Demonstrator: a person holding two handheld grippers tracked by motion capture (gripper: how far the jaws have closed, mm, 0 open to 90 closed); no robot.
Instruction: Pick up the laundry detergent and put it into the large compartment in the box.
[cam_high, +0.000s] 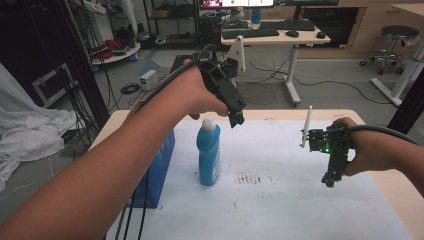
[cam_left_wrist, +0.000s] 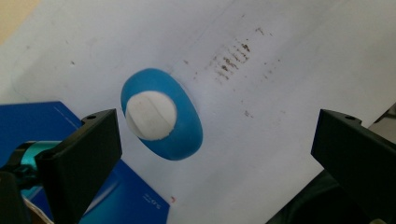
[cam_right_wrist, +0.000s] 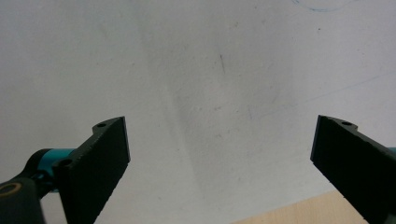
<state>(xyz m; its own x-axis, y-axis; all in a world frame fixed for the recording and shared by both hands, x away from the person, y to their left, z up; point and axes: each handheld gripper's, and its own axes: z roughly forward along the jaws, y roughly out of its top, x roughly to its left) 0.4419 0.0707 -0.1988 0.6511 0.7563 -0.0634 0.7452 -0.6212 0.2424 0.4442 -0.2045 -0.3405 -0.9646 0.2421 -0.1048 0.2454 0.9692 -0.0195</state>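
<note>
Fingers of my left gripper (cam_left_wrist: 210, 154) are spread wide above the blue bottle (cam_left_wrist: 162, 120) for grasping its white cap (cam_left_wrist: 150, 115), while the right gripper (cam_right_wrist: 219, 158) waits apart, also spread.

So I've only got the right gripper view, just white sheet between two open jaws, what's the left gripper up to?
Observer: The left gripper hangs above a blue bottle, jaws spread wide, touching nothing.
Operator: Is the bottle standing?
Observer: Yes, upright on the white sheet, with its white cap on.
Operator: Anything close to it?
Observer: A blue box sits at the table's left edge, beside the bottle; a patch of dark smudges marks the sheet on the bottle's other side.
Operator: And where's my gripper?
Observer: The right gripper points down over the sheet's right part, well apart from the bottle.
</note>
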